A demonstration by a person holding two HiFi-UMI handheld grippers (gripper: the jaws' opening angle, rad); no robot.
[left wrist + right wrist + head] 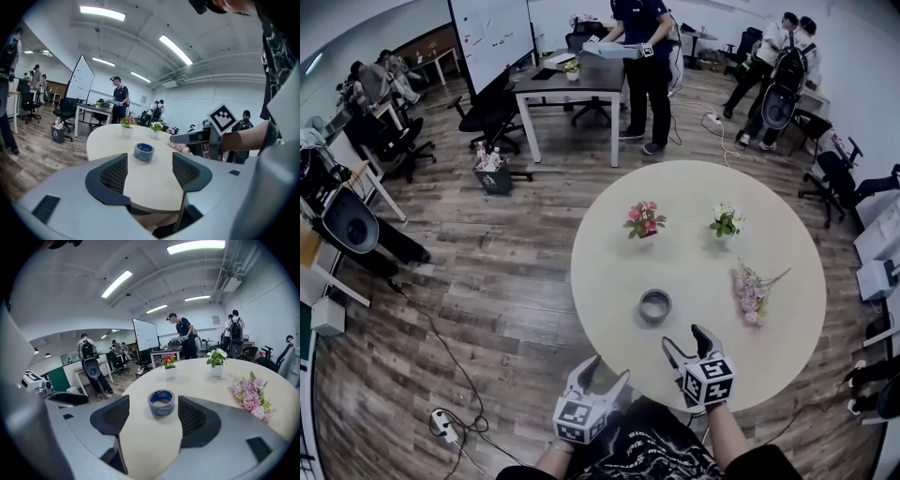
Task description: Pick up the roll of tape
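A pale round table (609,272) fills the right centre of the head view, on a wood-plank floor (487,281). The roll of tape (654,306) lies flat near the table's lower edge, left of a bouquet (752,291). Below it, the right gripper (684,337) and the left gripper (607,372) both hold their jaws apart and empty. A whiteboard (492,37) stands at upper left, and what looks like a power strip (441,424) lies at lower left.

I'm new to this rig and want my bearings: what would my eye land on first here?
The round table fills the middle, with a roll of tape lying flat toward its near edge. Just short of it the right gripper points at the roll, jaws apart and empty; a pink-flowered pot and a white-flowered pot stand farther back.
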